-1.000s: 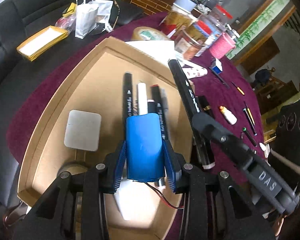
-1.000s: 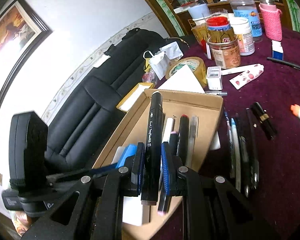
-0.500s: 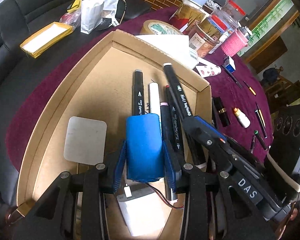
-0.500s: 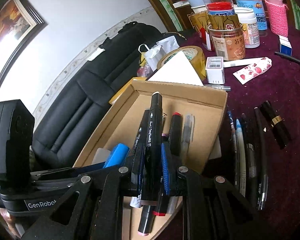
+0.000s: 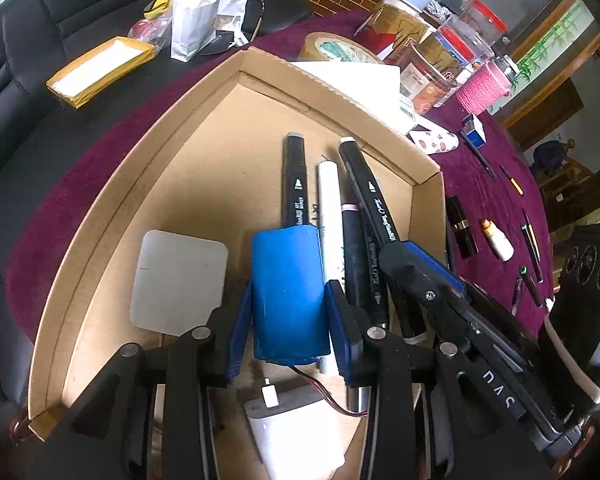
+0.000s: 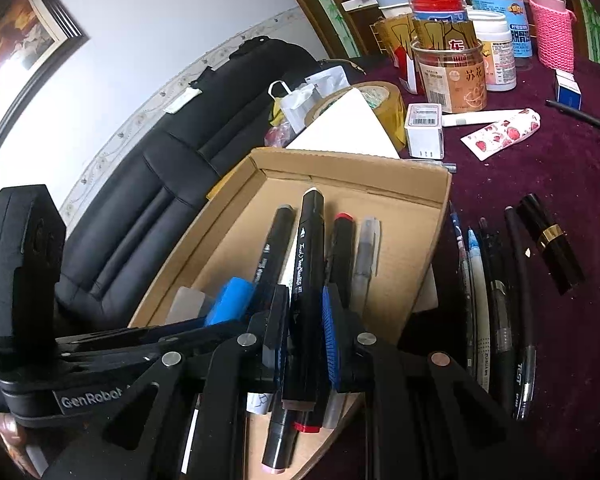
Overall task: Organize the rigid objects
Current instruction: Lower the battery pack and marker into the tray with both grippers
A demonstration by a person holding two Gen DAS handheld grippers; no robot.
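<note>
My left gripper (image 5: 288, 316) is shut on a blue battery pack (image 5: 288, 280) with red and black wires, held low over the cardboard box (image 5: 140, 168). My right gripper (image 6: 306, 320) is shut on a black marker (image 6: 310, 256), which hangs tilted just above the row of markers (image 6: 274, 252) and pens lying in the box (image 6: 440, 208). In the left wrist view that held marker (image 5: 364, 192) crosses over a white pen (image 5: 328, 208). A grey square pad (image 5: 178, 280) and a white charger (image 5: 296, 432) also lie in the box.
Several pens (image 6: 496, 300) and a black lipstick (image 6: 550, 248) lie on the maroon cloth right of the box. Jars (image 6: 448, 76), a tape roll (image 6: 388, 100) and a white adapter (image 6: 424, 132) stand behind it. A black sofa (image 6: 160, 184) runs along the left.
Both grippers have sunk toward the box. The held marker has moved left from over the box's right rim to above the markers inside. Both grips are unchanged.
</note>
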